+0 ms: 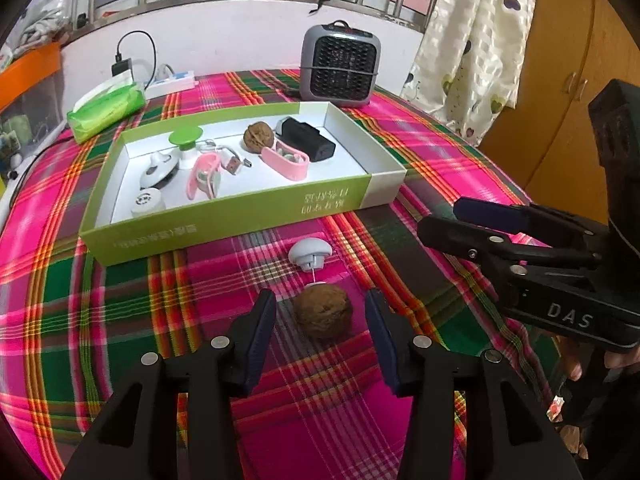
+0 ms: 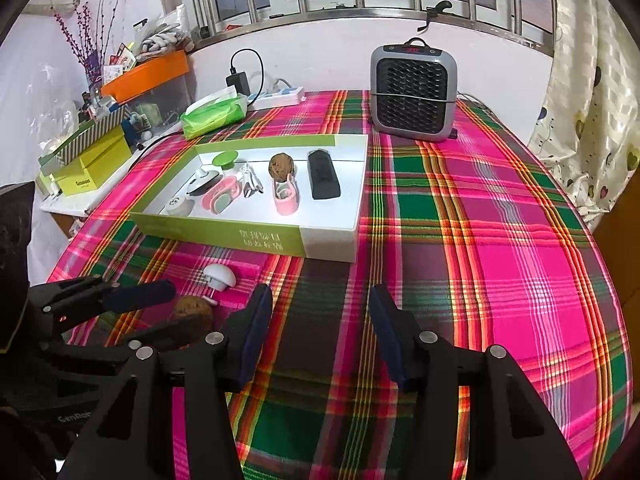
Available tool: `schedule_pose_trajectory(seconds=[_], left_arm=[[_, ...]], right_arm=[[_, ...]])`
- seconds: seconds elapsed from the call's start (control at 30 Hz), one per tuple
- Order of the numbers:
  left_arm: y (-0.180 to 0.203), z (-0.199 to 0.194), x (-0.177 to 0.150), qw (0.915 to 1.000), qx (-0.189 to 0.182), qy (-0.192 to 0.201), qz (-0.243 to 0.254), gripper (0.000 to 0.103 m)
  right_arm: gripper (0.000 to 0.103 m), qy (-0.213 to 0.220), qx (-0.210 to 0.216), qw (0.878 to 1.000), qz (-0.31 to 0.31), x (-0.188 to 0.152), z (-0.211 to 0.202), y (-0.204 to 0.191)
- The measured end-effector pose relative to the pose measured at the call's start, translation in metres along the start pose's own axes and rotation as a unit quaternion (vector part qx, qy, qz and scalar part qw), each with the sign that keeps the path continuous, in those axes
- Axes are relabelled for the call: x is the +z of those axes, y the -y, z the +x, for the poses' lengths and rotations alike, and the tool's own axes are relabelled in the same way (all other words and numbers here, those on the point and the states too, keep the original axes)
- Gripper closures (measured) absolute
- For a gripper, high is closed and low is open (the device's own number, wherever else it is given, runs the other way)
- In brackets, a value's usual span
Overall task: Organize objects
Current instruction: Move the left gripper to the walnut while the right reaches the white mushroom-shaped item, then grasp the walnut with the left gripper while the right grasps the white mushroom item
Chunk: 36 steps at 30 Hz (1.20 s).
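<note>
Left wrist view showed the left tool [image 1: 320,312] open, fingers straddling a walnut [image 1: 323,310] on the tabletop [image 1: 440,152] before the green box [image 1: 224,220]. Right tool [image 2: 320,312] was open, empty. Walnut looked light, hard, round; grip its widest middle.

Bare plaid tablecloth [image 2: 500,240] fills the right half of the right-wrist frame, offering open passage. At centre-left, the green-and-white box [image 2: 256,236] and, nearer, a white mushroom-shaped item [image 2: 219,276] and walnut [image 1: 323,310] obstruct; a grey heater [image 2: 414,92] blocks upper centre.

Bright even indoor light; fisheye-warped, dark-vignetted edges.
</note>
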<state>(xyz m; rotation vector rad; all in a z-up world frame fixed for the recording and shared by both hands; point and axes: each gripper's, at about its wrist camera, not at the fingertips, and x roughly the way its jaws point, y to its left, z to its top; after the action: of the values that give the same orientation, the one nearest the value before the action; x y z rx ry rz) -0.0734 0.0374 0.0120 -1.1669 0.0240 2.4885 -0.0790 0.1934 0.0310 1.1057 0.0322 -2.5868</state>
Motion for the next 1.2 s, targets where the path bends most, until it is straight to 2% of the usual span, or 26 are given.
schedule_pose_trajectory(seconds=[0.43,0.73,1.2], left_arm=[[0.002,0.01,0.002,0.9999,0.015,-0.004,-0.002,0.059],[-0.001,0.009,0.002,0.9997,0.023,-0.003,-0.004,0.073],[-0.016,0.001,-0.002,0.9992,0.038,-0.001,-0.015,0.073]], right_arm=[[0.051,-0.006,0.004,1.0,0.003,-0.004,0.002,0.001],[0.051,-0.009,0.004,1.0,0.003,-0.004,0.004,0.001],[0.051,-0.019,0.015,1.0,-0.007,-0.002,0.011,-0.009]])
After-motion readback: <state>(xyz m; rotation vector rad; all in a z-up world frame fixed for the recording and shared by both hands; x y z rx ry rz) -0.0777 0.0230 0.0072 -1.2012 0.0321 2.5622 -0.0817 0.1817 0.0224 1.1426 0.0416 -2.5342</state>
